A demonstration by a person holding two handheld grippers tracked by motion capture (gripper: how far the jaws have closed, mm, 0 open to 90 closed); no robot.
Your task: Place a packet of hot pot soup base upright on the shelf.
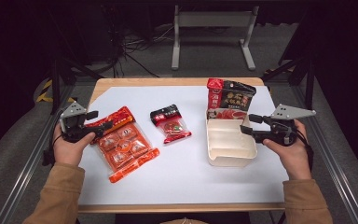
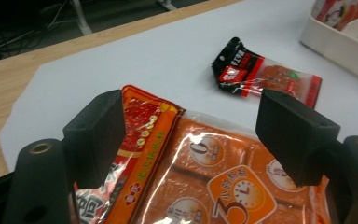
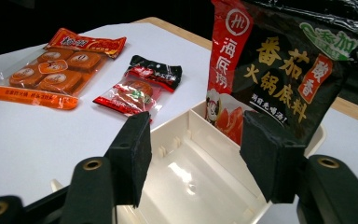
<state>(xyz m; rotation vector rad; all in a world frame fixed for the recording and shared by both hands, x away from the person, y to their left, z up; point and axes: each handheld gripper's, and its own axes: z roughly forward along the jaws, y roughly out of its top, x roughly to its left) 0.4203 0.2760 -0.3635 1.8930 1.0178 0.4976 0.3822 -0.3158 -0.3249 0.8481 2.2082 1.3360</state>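
A large orange packet (image 1: 123,142) of several seasoning blocks lies flat at the left of the white sheet. My left gripper (image 1: 98,123) hovers over its top end, jaws wide open, with the packet (image 2: 205,168) beneath and between them but untouched. A small red-and-black packet (image 1: 170,123) lies in the middle. At the right stands a cream divided tray (image 1: 228,161), with a tall black-and-red soup-base packet (image 1: 230,98) leaning upright at its far end. My right gripper (image 1: 249,124) is at the tray's right rim, open over the tray's bare floor (image 3: 186,172), its right jaw close to that packet (image 3: 279,70).
A white sheet (image 1: 182,172) covers a wooden table (image 1: 177,81). Metal frame rails (image 1: 328,154) run along both sides of the table. A grey stand (image 1: 212,21) and cables sit on the floor beyond the far edge.
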